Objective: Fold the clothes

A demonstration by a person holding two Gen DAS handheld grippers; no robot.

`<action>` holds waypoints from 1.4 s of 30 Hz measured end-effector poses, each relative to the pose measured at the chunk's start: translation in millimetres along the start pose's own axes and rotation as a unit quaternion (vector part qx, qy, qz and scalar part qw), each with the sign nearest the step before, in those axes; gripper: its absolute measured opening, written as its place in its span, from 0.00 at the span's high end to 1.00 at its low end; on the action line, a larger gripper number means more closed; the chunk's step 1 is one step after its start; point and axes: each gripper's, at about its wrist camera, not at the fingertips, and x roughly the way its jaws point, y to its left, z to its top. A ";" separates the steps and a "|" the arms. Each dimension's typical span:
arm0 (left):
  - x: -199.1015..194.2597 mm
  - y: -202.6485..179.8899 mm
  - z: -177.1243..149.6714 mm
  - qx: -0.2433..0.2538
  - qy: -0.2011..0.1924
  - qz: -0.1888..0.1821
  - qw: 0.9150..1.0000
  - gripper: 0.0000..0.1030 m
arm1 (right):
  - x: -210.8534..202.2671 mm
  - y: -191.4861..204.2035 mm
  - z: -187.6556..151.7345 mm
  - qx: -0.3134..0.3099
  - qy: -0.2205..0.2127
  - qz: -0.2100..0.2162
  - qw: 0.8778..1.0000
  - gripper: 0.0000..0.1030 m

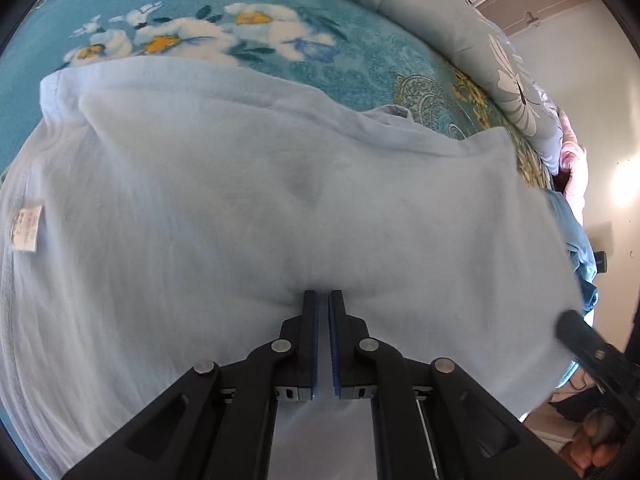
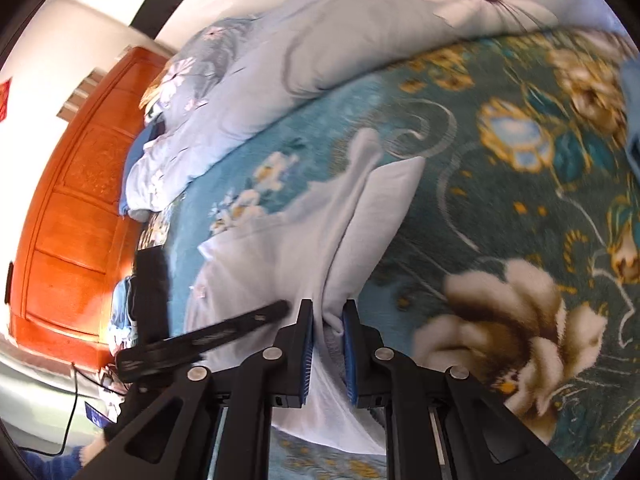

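Both hand-held grippers clamp pale shirt (image 1: 280, 184) | left (image 1: 324, 294) | right (image 2: 328, 306) | bedspread (image 2: 500, 200) beneath

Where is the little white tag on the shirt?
In the left wrist view, the tag sits at the far left edge of the pale blue shirt, left of the left gripper, below the blanket's white flowers.

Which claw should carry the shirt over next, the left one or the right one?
Probably the left gripper. It is shut on the middle of the shirt's edge, with wide flat cloth ahead. The right gripper pinches only a bunched corner beside bare blanket, so it suits holding.
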 end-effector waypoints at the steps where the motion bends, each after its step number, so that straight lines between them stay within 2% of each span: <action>1: -5.6 1.4 0.5 0.001 -0.002 -0.007 1.000 0.95 | -0.6 8.6 1.5 -0.007 0.000 0.000 1.000 0.86; 4: -34.2 10.4 -2.8 0.013 -0.024 -0.019 0.999 0.95 | 0.1 38.7 7.3 -0.031 0.003 -0.004 1.000 0.86; 8: -75.3 42.5 -15.4 0.007 -0.046 -0.026 0.999 0.95 | 13.1 81.9 13.4 -0.060 0.015 0.002 0.998 0.86; 13: -115.5 93.8 -31.7 -0.024 -0.061 -0.019 0.998 0.95 | 65.6 124.9 -2.9 -0.069 0.055 0.010 0.996 0.86; 20: -145.5 166.5 -46.6 -0.070 -0.059 -0.009 0.996 0.95 | 138.3 184.6 -25.8 -0.082 0.109 0.021 0.990 0.86; 26: -153.7 190.8 -45.0 -0.080 -0.059 -0.015 0.995 0.95 | 170.3 213.8 -44.1 -0.107 0.128 -0.016 0.986 0.86; 30: -156.6 196.2 -37.9 -0.075 -0.058 -0.021 0.995 0.95 | 176.7 218.9 -51.0 -0.110 0.132 -0.049 0.984 0.80; 37: -159.8 185.9 -31.1 -0.060 -0.056 -0.036 0.996 0.94 | 159.9 228.3 -55.4 -0.095 0.116 -0.018 0.989 0.78; 42: -157.0 160.1 -38.2 -0.054 -0.038 -0.078 0.995 0.92 | 106.3 189.6 -47.3 -0.034 0.055 -0.036 0.997 0.77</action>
